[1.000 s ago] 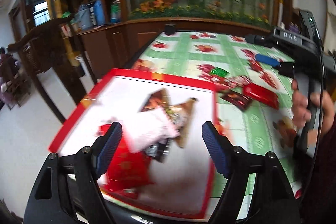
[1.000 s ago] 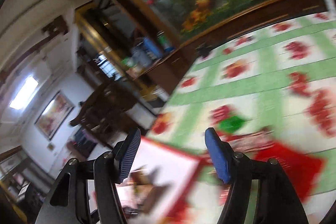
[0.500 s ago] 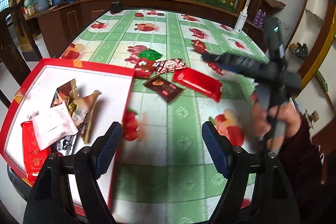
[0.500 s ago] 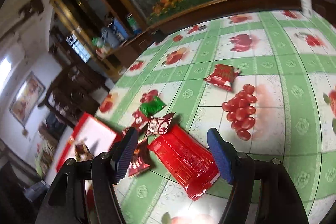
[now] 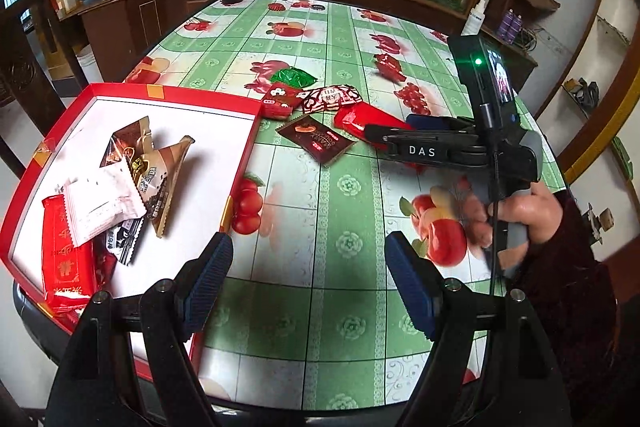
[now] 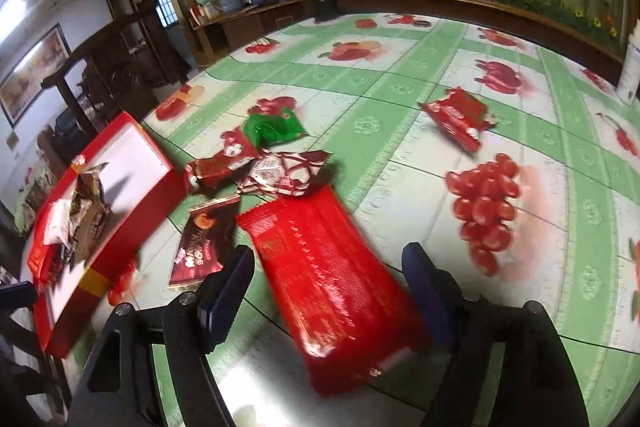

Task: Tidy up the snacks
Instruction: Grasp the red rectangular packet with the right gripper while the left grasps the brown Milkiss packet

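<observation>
Since the earlier frame, the left gripper (image 5: pixel 308 281) has been swung from the red tray (image 5: pixel 120 91) toward bare surface (image 5: pixel 348 211), jaws wide and empty. From the right wrist, the right gripper (image 6: pixel 328 291) is seen opening, straddling a somewhat blurred red packet (image 6: pixel 324 267), seemingly unpressed, beside the other snacks (image 6: pixel 276 167).

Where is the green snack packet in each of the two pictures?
Left wrist view: green packet sits upper middle, beyond the red box.
Right wrist view: green packet sits left of centre, at the pile's far end.
Shared landmark: the big red packet.
</observation>
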A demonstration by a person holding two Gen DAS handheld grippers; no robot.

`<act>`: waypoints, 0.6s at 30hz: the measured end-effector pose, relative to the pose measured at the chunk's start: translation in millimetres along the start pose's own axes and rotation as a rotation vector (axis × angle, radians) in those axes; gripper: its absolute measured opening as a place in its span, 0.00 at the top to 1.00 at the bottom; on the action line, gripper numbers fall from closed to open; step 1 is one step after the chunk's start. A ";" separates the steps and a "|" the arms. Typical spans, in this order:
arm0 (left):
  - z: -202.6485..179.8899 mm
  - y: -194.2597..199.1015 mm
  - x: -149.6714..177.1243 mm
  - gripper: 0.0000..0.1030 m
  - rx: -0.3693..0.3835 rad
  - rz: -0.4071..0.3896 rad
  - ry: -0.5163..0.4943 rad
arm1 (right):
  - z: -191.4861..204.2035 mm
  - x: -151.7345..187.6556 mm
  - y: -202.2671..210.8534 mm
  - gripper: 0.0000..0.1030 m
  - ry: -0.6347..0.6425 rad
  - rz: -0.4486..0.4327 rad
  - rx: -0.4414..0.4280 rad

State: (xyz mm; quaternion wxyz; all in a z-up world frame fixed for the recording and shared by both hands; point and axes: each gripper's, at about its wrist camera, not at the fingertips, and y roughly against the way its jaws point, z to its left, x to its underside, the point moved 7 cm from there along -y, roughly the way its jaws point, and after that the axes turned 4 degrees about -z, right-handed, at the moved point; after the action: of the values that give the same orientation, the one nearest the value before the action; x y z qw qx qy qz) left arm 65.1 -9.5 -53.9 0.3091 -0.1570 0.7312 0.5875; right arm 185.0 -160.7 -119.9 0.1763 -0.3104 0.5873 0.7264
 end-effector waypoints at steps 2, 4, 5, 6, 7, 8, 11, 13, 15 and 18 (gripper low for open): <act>-2.5 0.1 0.6 0.24 0.000 0.007 -0.005 | -4.0 4.4 6.2 0.41 -0.010 0.020 0.020; -6.7 -1.8 -1.2 0.24 0.002 0.017 -0.012 | -10.9 7.7 11.4 0.43 -0.036 0.054 0.030; -8.4 -3.0 -2.8 0.24 0.005 0.020 -0.015 | -16.8 8.6 15.0 0.43 -0.041 0.064 0.047; -10.5 -5.7 -6.3 0.24 0.006 0.024 -0.016 | -26.6 12.1 20.4 0.43 -0.042 0.069 0.082; -12.1 -9.5 -10.9 0.24 0.005 0.029 -0.011 | -32.4 13.3 24.1 0.43 -0.044 0.072 0.099; -13.6 -14.6 -17.0 0.24 0.006 0.034 0.003 | -41.8 16.8 28.9 0.43 -0.064 0.077 0.105; -16.4 -37.9 -35.8 0.24 0.014 0.063 0.067 | -62.8 23.5 38.2 0.42 -0.138 0.075 0.105; -16.2 -60.6 -43.7 0.24 0.018 0.113 0.134 | -66.4 26.7 42.4 0.42 -0.142 0.065 0.110; -15.7 -82.3 -47.3 0.24 0.027 0.168 0.208 | -64.2 28.7 43.2 0.41 -0.123 0.060 0.126; -11.7 -104.8 -54.4 0.24 0.024 0.204 0.288 | -54.9 30.6 39.8 0.36 -0.053 0.074 0.176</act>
State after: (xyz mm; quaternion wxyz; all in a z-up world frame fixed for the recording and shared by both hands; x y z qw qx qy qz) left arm 165.4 -55.2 -97.8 0.1419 -0.1608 0.7872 0.5783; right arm 150.9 -226.7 -116.9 0.1915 -0.2524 0.6549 0.6862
